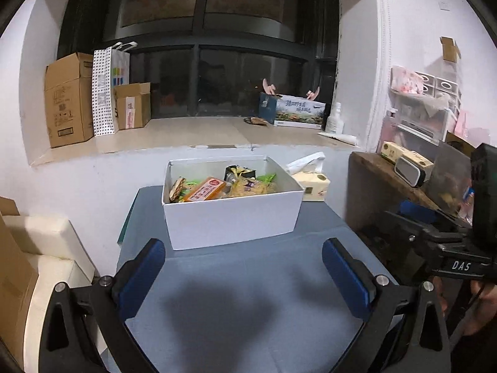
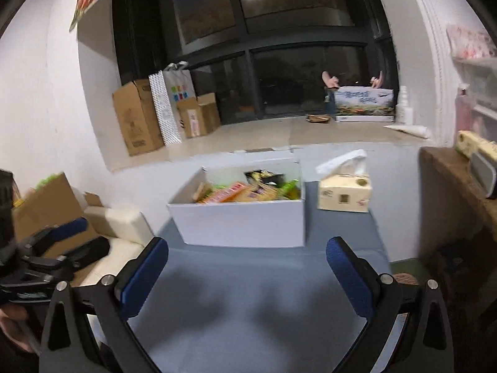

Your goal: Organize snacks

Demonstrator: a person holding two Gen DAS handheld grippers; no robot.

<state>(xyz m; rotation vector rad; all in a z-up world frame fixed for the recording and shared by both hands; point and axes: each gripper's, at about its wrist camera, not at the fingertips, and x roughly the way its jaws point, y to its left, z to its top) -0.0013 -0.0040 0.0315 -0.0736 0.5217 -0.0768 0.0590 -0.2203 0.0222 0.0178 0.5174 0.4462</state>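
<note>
The white box (image 1: 233,214) full of snacks (image 1: 217,186) sits at the table's (image 1: 248,279) far edge, long side facing both grippers. Left gripper (image 1: 243,275) and right gripper (image 2: 247,275) hover wide apart, empty, roughly equally near.

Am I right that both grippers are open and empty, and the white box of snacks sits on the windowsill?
Not quite: the white box sits on the grey table, below the windowsill, as the left wrist view shows. The left gripper and right gripper are indeed open and empty.
</note>
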